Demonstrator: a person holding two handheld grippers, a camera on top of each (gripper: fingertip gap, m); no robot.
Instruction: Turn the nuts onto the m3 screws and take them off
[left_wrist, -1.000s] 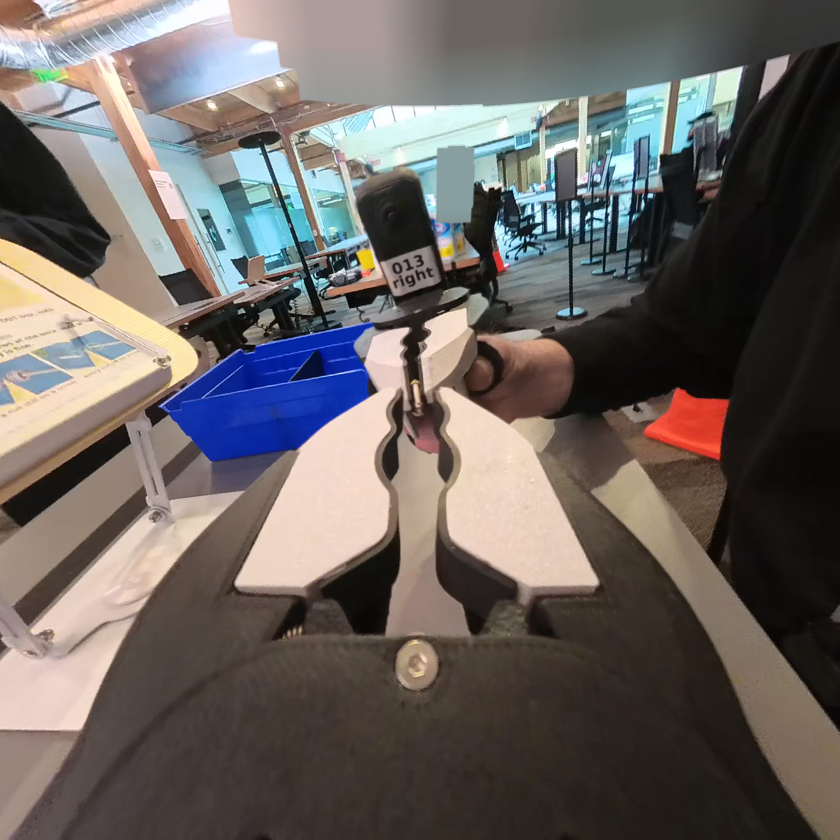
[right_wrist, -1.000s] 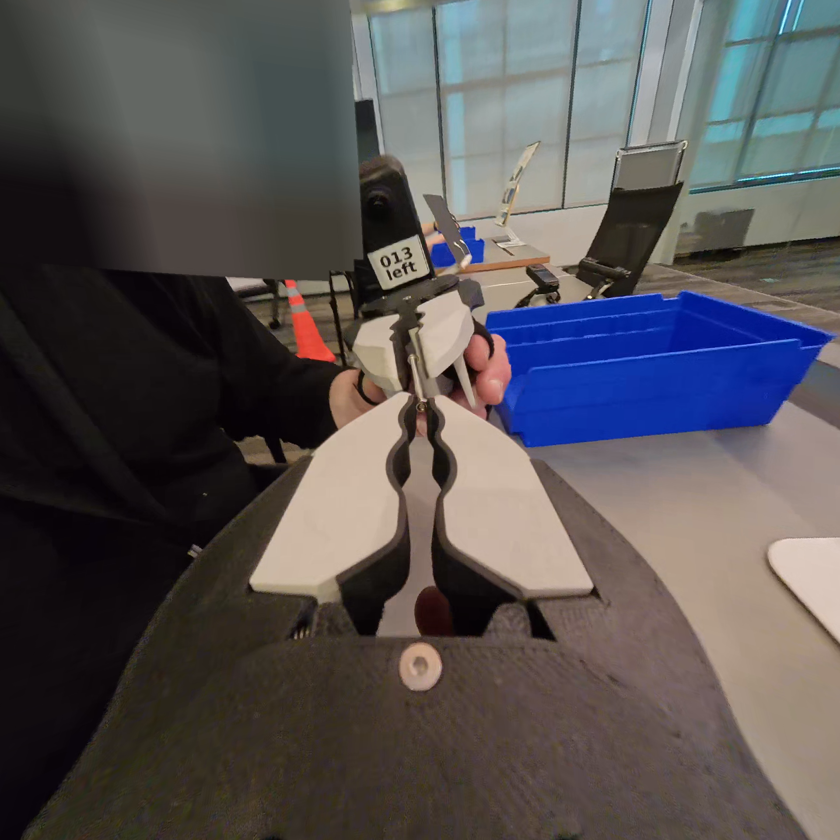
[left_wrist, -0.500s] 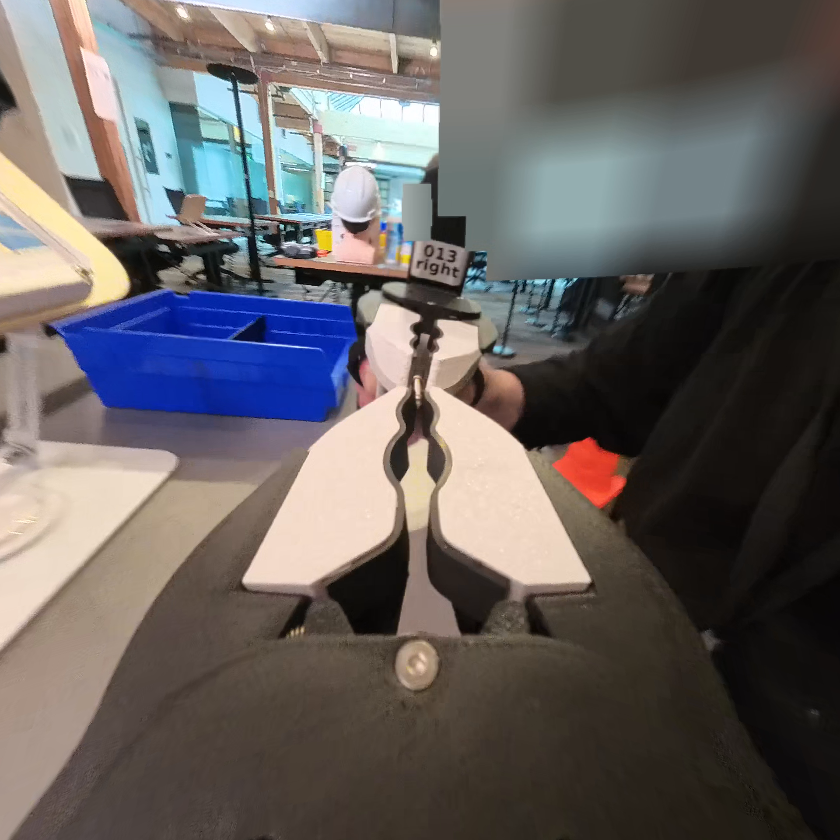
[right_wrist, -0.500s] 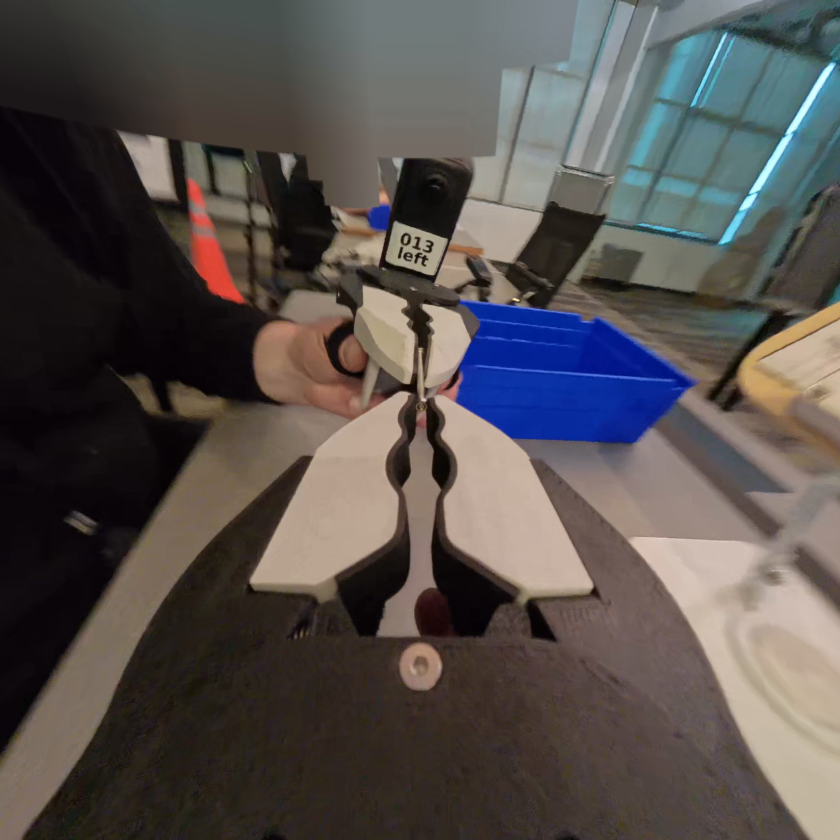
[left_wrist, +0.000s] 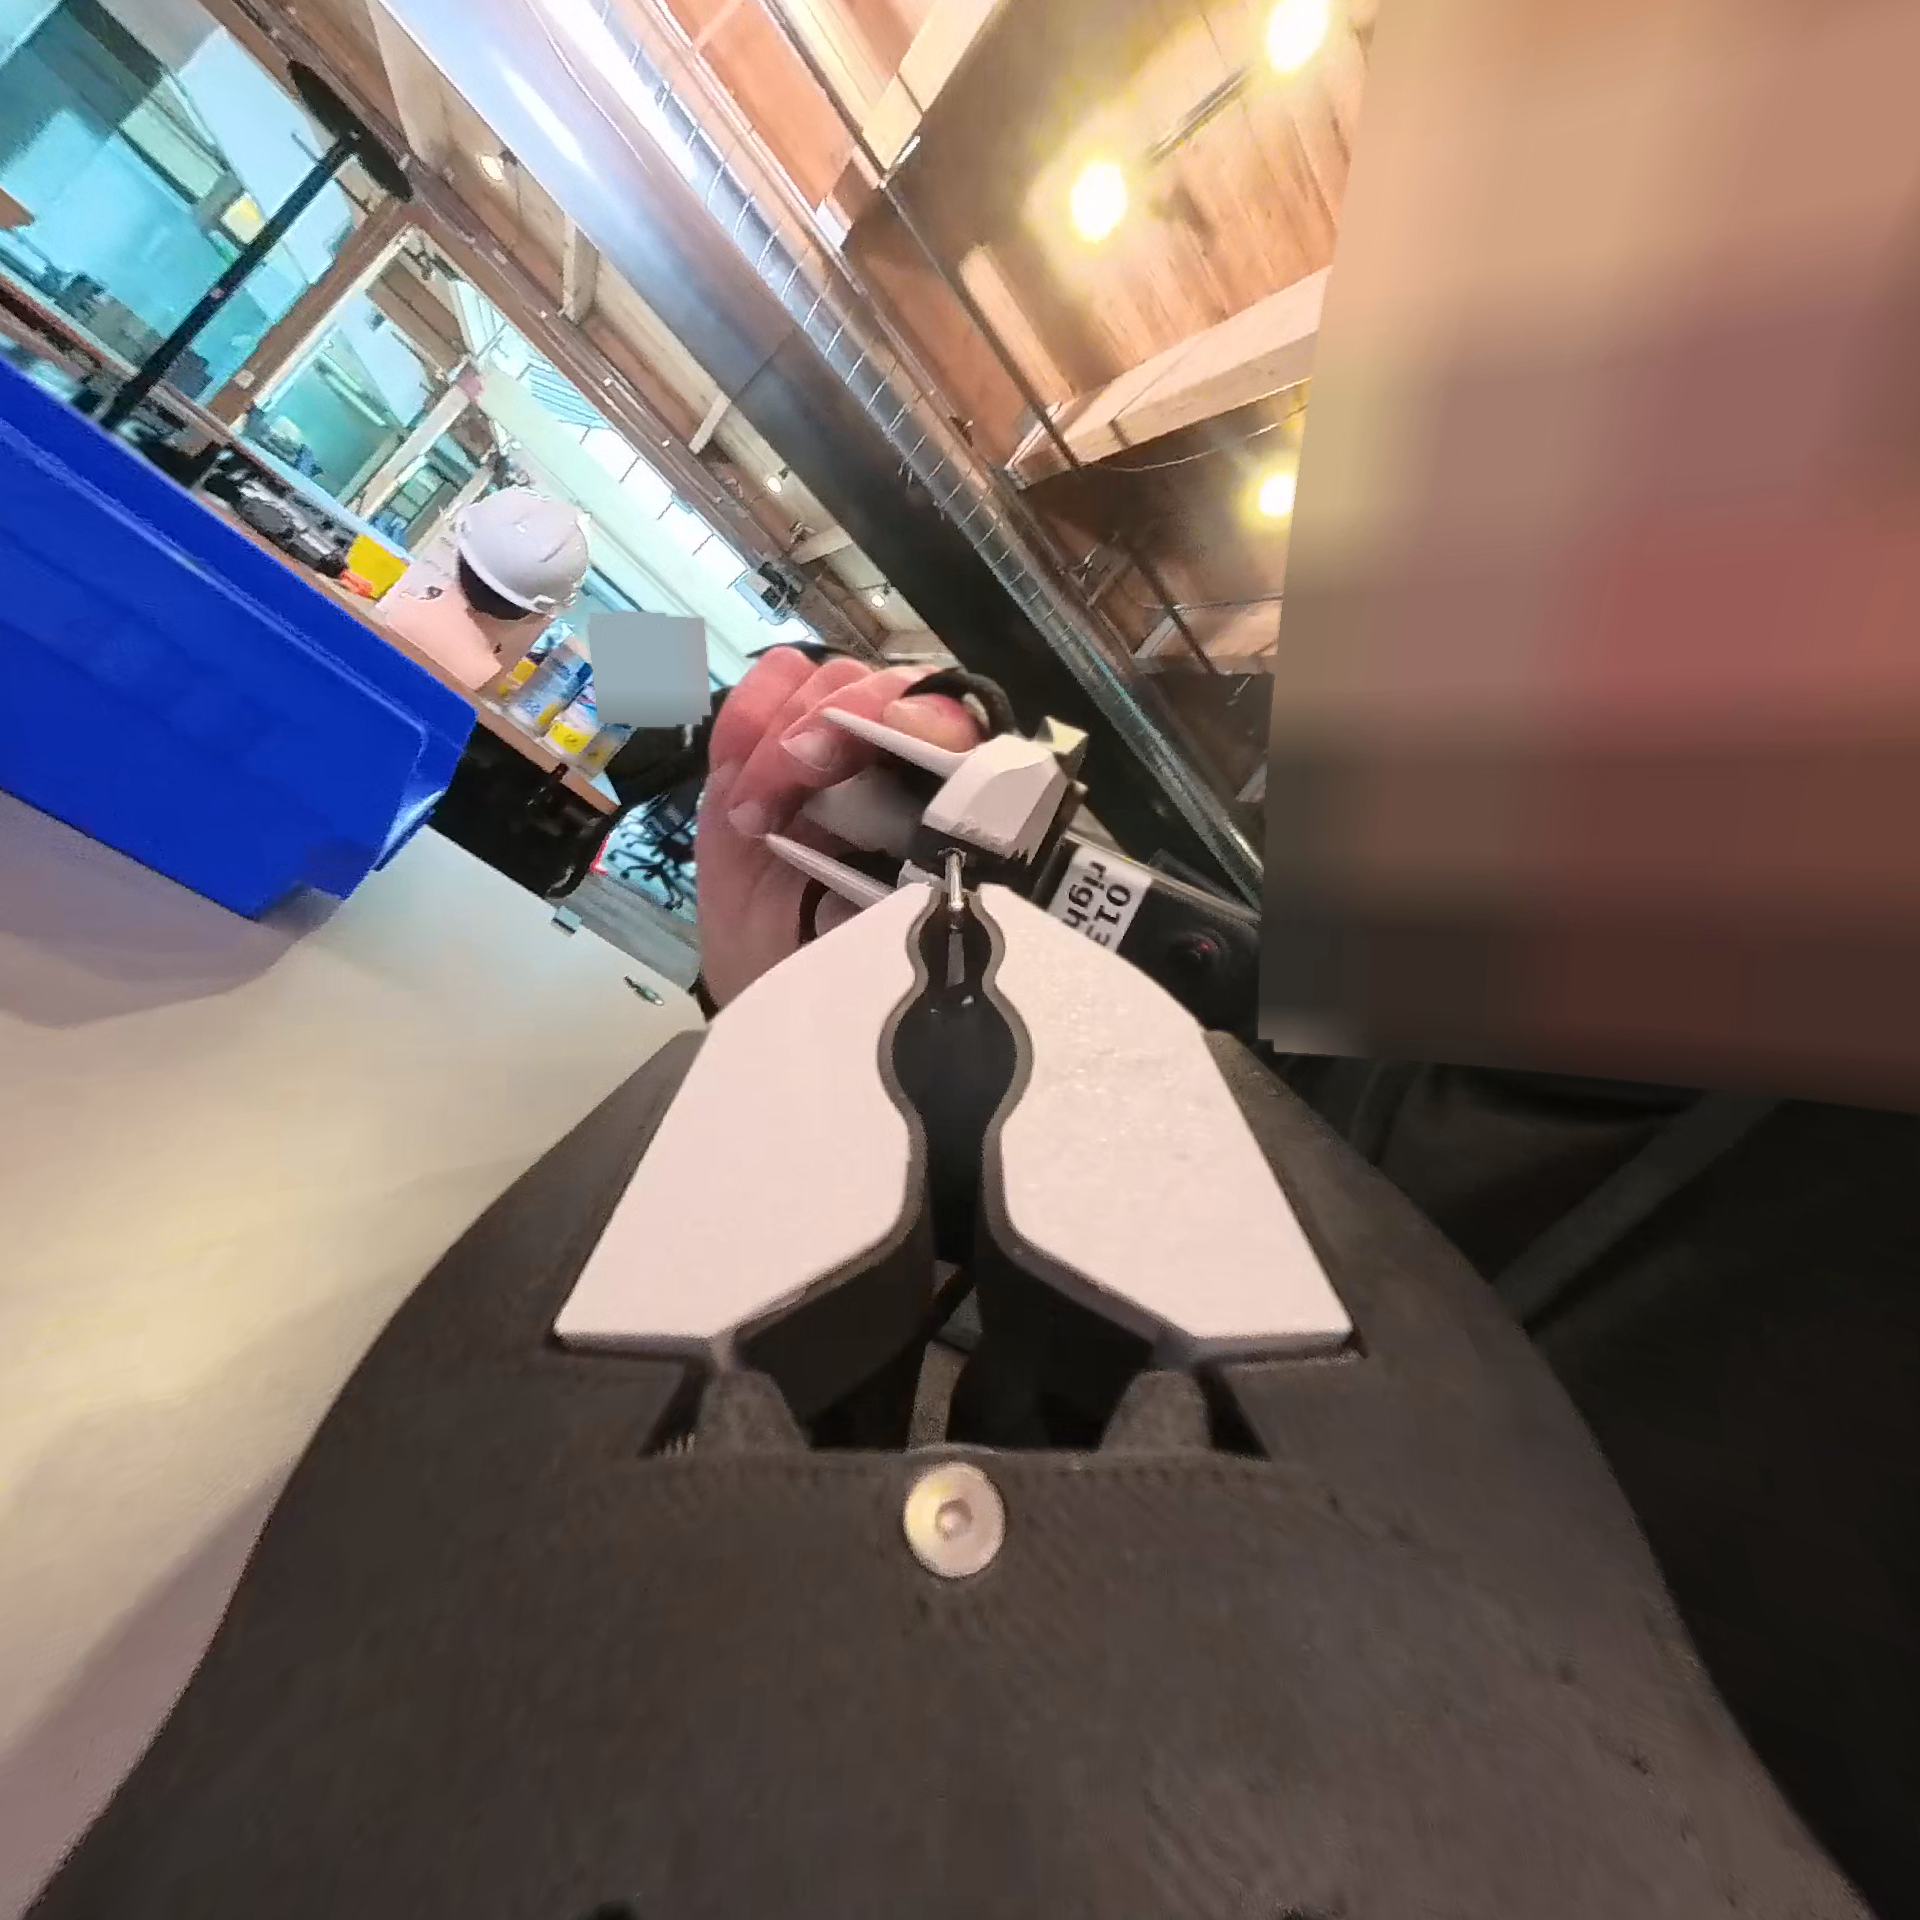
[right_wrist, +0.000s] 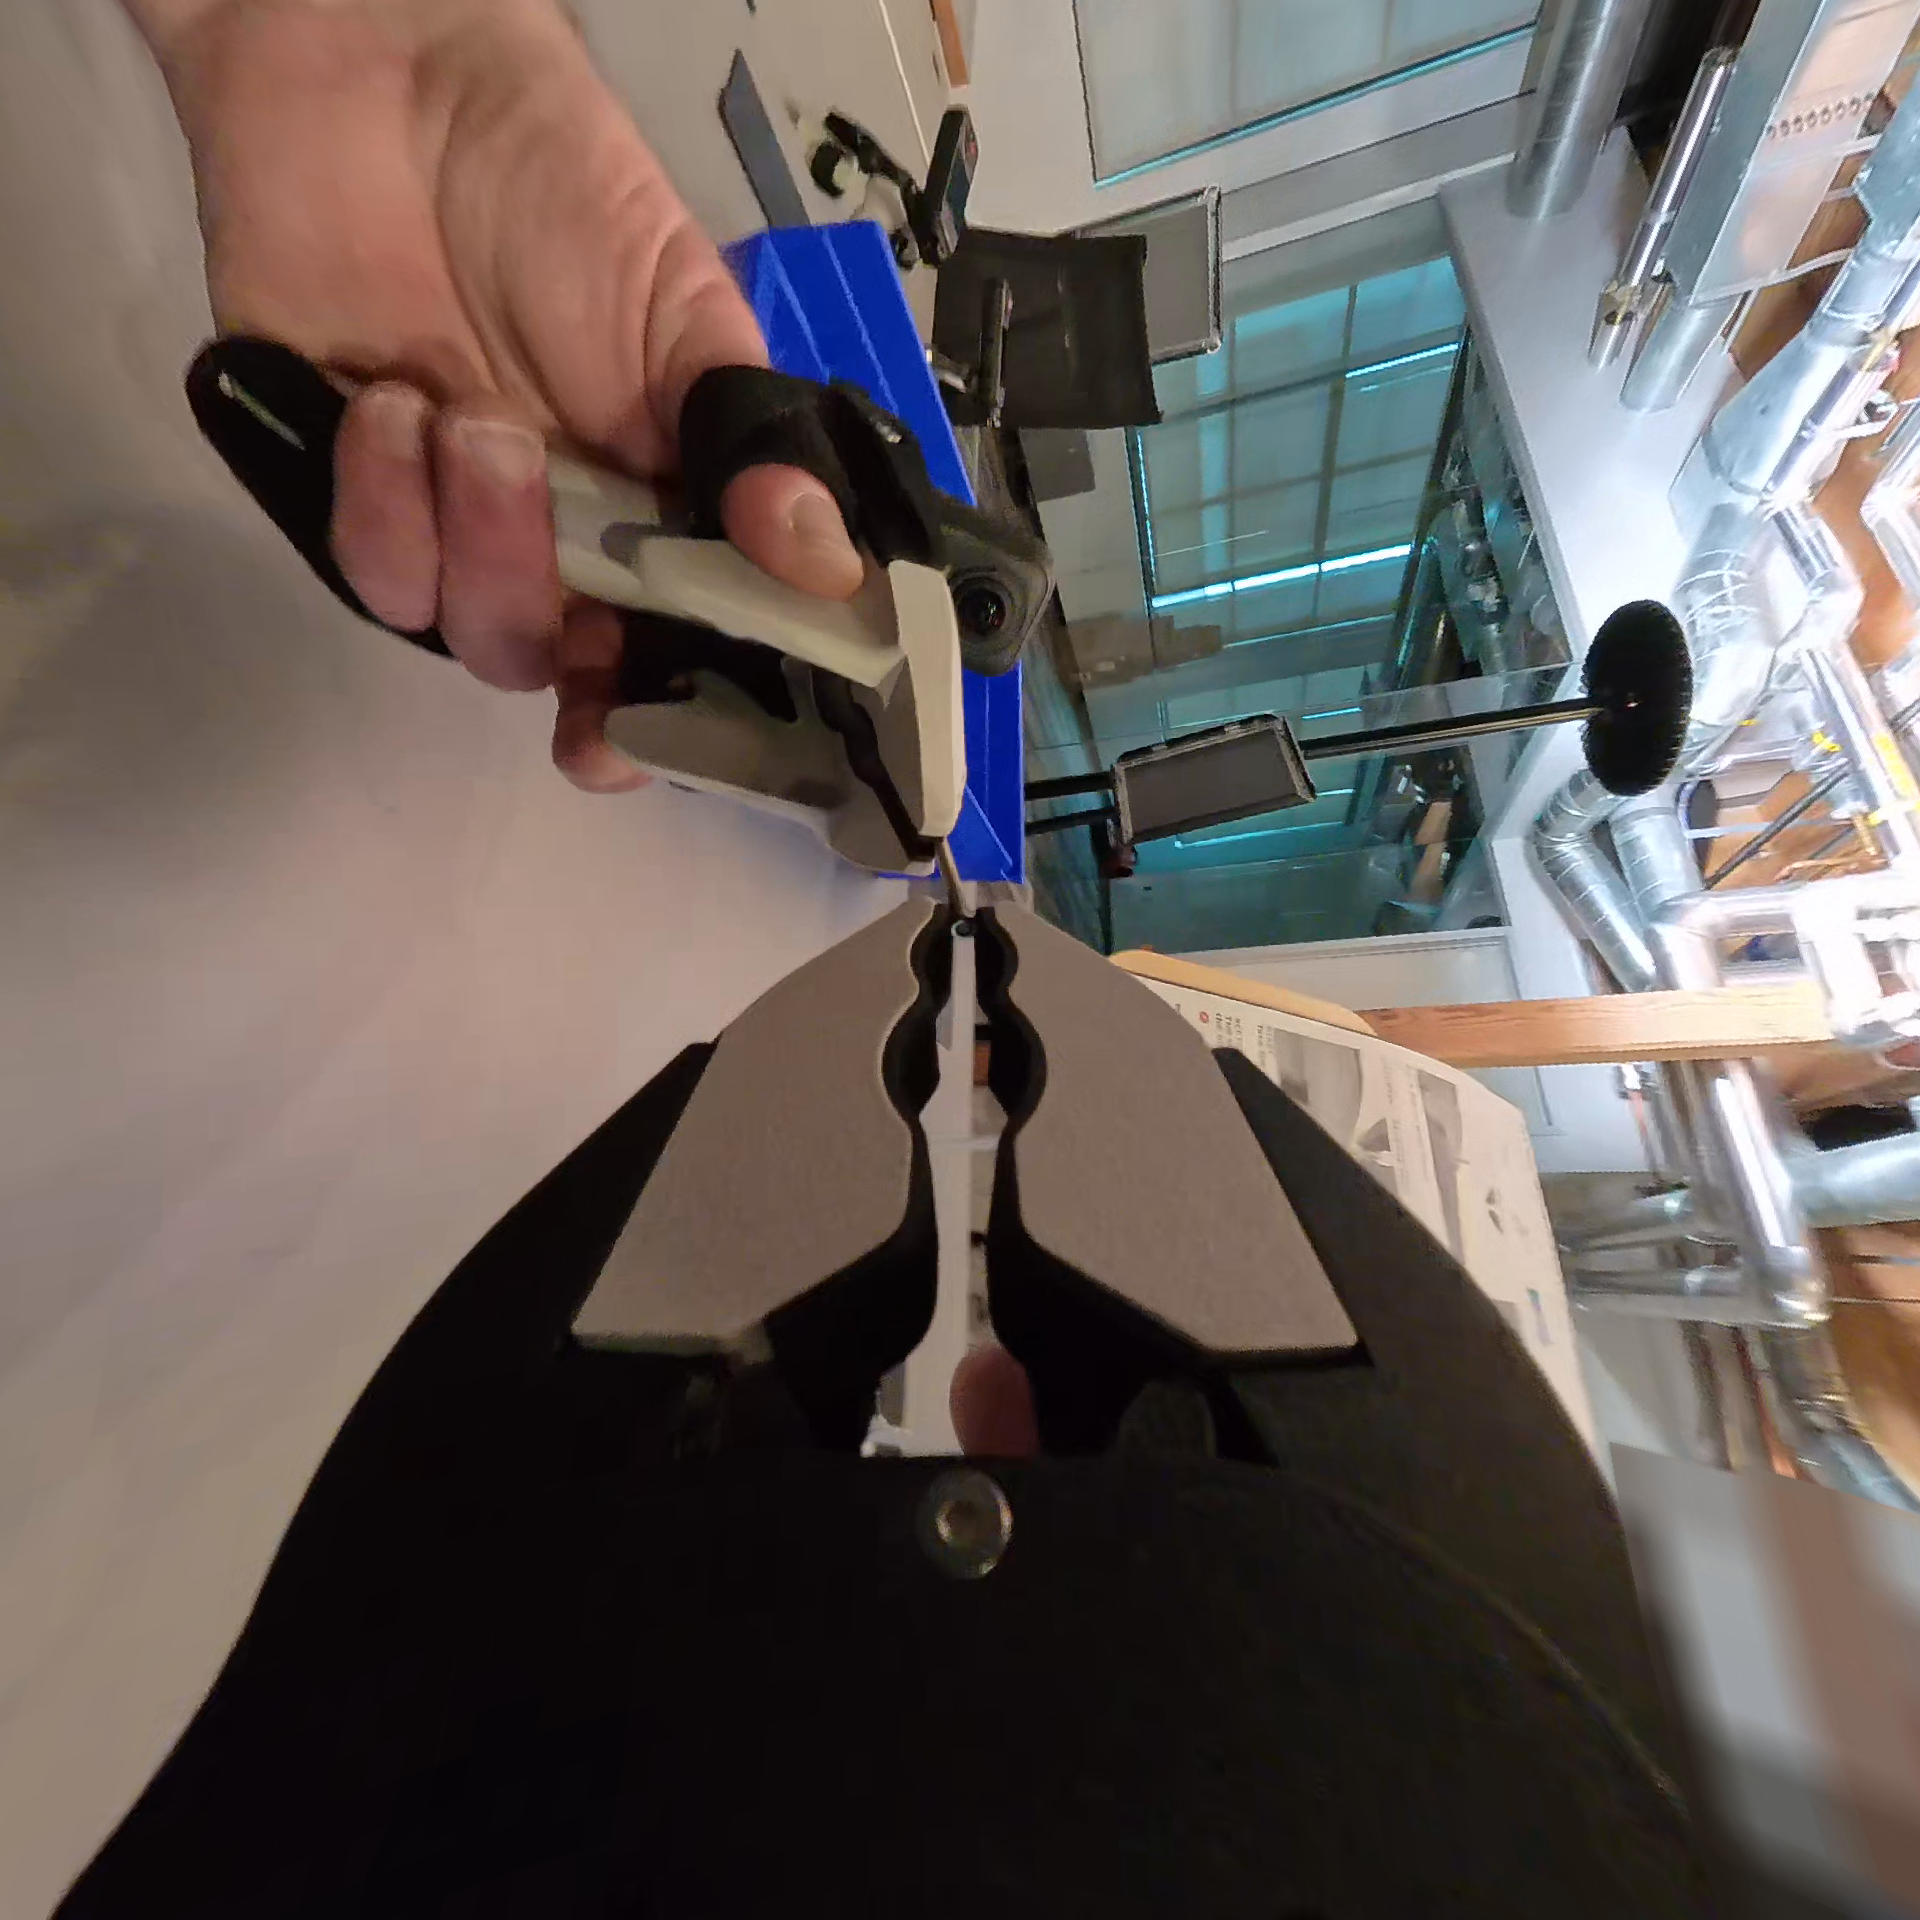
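Observation:
A thin metal m3 screw (left_wrist: 951, 885) spans the small gap between the two grippers, which meet tip to tip above the table. My left gripper (left_wrist: 954, 920) is shut on one end of the screw. My right gripper (right_wrist: 962, 921) is shut on a small dark piece, seemingly the nut (right_wrist: 966, 925), at the screw's other end; the screw (right_wrist: 948, 873) runs from it into the left gripper's tips. The right gripper (left_wrist: 951, 847) shows sideways in the left wrist view, held by a hand (left_wrist: 769, 769). The left gripper (right_wrist: 928, 844) shows tilted in the right wrist view.
A blue bin (left_wrist: 187, 675) stands on the grey table (left_wrist: 208, 1143) and also shows in the right wrist view (right_wrist: 862, 312). An instruction board (right_wrist: 1403, 1122) on a stand is behind my right gripper. A person in black is close on the right (left_wrist: 1662, 1351).
Both grippers have rolled hard about the screw's line, so both views are now tilted. They stay tip to tip with the screw between them and both stay shut.

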